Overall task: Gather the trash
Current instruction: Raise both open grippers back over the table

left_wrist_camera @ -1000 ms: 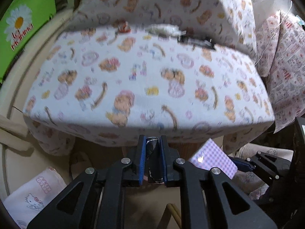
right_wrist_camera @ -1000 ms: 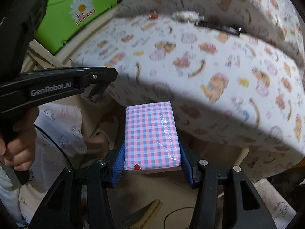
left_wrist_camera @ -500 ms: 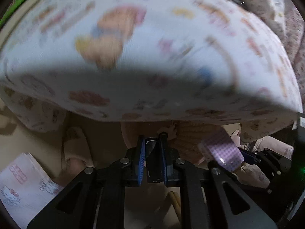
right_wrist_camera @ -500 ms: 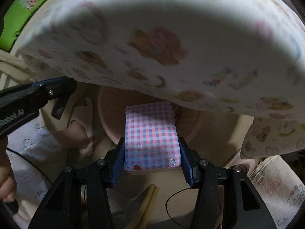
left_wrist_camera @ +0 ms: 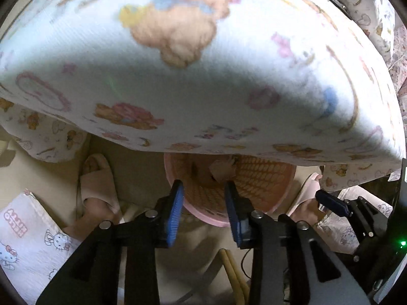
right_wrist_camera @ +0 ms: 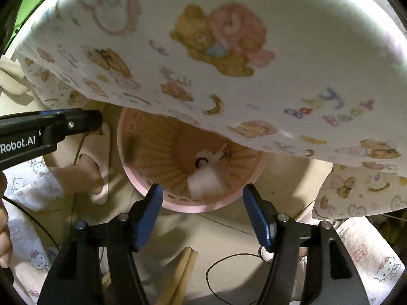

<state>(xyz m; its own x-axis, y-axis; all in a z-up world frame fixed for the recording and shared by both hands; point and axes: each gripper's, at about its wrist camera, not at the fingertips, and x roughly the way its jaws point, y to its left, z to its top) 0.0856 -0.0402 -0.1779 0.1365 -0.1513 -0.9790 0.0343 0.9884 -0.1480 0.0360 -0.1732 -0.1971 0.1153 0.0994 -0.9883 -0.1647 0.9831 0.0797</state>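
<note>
Trash already sits low in the pink wastebasket [right_wrist_camera: 142, 137] at frame centre, and with the left gripper [left_wrist_camera: 203, 213] and right gripper [right_wrist_camera: 201, 213] both just opened and empty above it, a blurred dark scrap [right_wrist_camera: 131, 150] dropping near the left wall could catch the rim and spill onto the floor.

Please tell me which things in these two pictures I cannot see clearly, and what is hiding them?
- Pink basket: in both views the printed bedding hides its far rim.
- Dark smear on the basket wall, right wrist view: motion-blurred, unidentifiable.
- White trash in the basket: overexposed, no detail.
- Slipper, left wrist view: its heel is dim.
- Left tool and right tool: both open and empty.
</note>
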